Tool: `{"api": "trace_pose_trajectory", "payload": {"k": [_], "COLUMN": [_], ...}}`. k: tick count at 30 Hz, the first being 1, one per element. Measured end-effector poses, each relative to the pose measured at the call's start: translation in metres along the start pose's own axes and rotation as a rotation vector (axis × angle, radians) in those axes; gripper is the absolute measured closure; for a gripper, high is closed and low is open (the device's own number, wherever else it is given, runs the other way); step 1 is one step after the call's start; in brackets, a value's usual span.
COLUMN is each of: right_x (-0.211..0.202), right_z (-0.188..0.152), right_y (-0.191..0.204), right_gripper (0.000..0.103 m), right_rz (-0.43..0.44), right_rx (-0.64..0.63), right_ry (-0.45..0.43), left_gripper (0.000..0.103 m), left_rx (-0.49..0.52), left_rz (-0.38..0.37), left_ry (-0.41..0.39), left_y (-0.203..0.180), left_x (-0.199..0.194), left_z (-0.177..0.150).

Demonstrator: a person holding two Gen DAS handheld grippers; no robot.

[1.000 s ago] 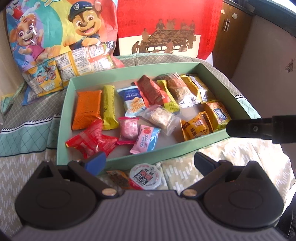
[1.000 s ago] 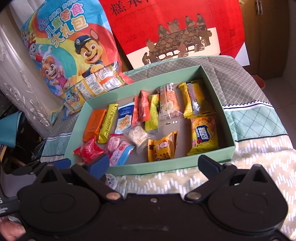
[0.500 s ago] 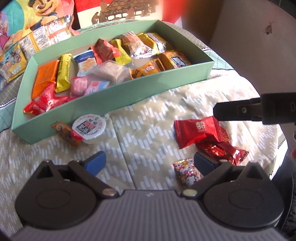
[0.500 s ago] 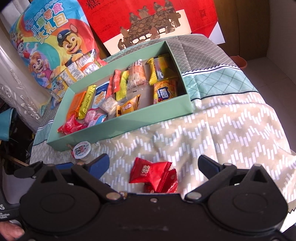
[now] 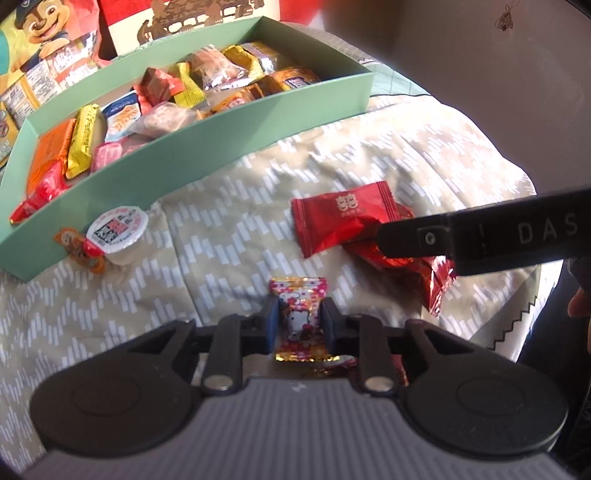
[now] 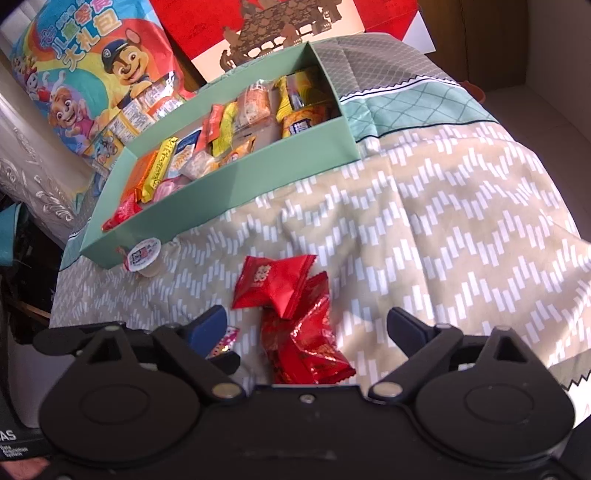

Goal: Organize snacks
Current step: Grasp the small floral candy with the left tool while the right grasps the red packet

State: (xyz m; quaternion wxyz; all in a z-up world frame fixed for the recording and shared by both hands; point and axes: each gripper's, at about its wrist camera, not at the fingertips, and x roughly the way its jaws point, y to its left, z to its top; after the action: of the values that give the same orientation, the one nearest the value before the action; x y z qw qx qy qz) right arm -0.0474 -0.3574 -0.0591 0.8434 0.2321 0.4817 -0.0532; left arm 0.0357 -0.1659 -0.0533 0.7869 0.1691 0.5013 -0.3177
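A pink cartoon-cat candy (image 5: 300, 319) lies on the patterned cloth (image 5: 221, 258). My left gripper (image 5: 299, 325) is closing on it, and both pads press its sides. Two or three red packets (image 6: 273, 280) lie just right of it. My right gripper (image 6: 306, 328) straddles them with its jaws closing, the pads still apart from the wrappers. One right finger (image 5: 480, 240) crosses over the red packets (image 5: 340, 221) in the left wrist view. Behind stands the green box (image 6: 221, 192) full of wrapped snacks. A sealed jelly cup (image 5: 118, 232) and an orange candy (image 5: 77, 247) rest against its front wall.
A large cartoon-dog snack bag (image 6: 92, 74) and a red gift bag (image 6: 295, 29) stand behind the box. The cloth falls away at the right edge (image 6: 554, 258). A wooden cupboard and bare floor lie beyond on the right.
Both grippers came back from over the box and down to the cloth in front of it. The left jaws went from wide open to shut on the pink candy. The right jaws narrowed slightly.
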Motion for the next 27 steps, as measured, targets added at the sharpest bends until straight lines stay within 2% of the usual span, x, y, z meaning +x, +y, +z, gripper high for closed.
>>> {"api": "trace_pose_trajectory", "payload": {"k": [2, 5, 7, 9, 10, 11, 13, 16, 21, 27], "right_x": [0.003, 0.01, 0.013, 0.017, 0.019, 0.02, 0.02, 0.014, -0.001, -0.015], "right_z": [-0.004, -0.01, -0.016, -0.023, -0.027, -0.032, -0.038, -0.038, -0.029, -0.019], "right_y": [0.005, 0.018, 0.033, 0.047, 0.054, 0.06, 0.068, 0.068, 0.057, 0.066], "right_gripper": [0.022, 0.027, 0.029, 0.035, 0.042, 0.053, 0.057, 0.059, 0.059, 0.059], "right_rz": [-0.004, -0.023, -0.073, -0.128, -0.163, -0.195, -0.214, -0.181, 0.0, 0.062], "right_rx": [-0.024, -0.09, -0.18, -0.265, -0.32, -0.37, -0.43, -0.403, -0.237, -0.213], "right_ry": [0.01, 0.022, 0.009, -0.006, -0.017, -0.03, -0.045, -0.034, 0.012, -0.001], "left_gripper": [0.081, 0.081, 0.081, 0.081, 0.081, 0.081, 0.079, 0.08, 0.082, 0.082], "left_rx": [-0.033, -0.083, -0.113, -0.134, -0.14, -0.147, -0.151, -0.147, -0.144, -0.14], "left_rz": [0.032, 0.064, 0.071, 0.073, 0.072, 0.072, 0.071, 0.074, 0.053, 0.016], "left_ry": [-0.009, -0.017, -0.024, -0.029, -0.031, -0.033, -0.038, -0.044, -0.056, -0.105], "left_y": [0.013, 0.033, 0.044, 0.051, 0.053, 0.055, 0.056, 0.055, 0.053, 0.052], "left_x": [-0.001, -0.006, -0.009, -0.01, -0.01, -0.01, -0.011, -0.011, -0.017, -0.038], "left_z": [-0.001, -0.007, -0.011, -0.014, -0.014, -0.015, -0.015, -0.016, -0.02, -0.02]}}
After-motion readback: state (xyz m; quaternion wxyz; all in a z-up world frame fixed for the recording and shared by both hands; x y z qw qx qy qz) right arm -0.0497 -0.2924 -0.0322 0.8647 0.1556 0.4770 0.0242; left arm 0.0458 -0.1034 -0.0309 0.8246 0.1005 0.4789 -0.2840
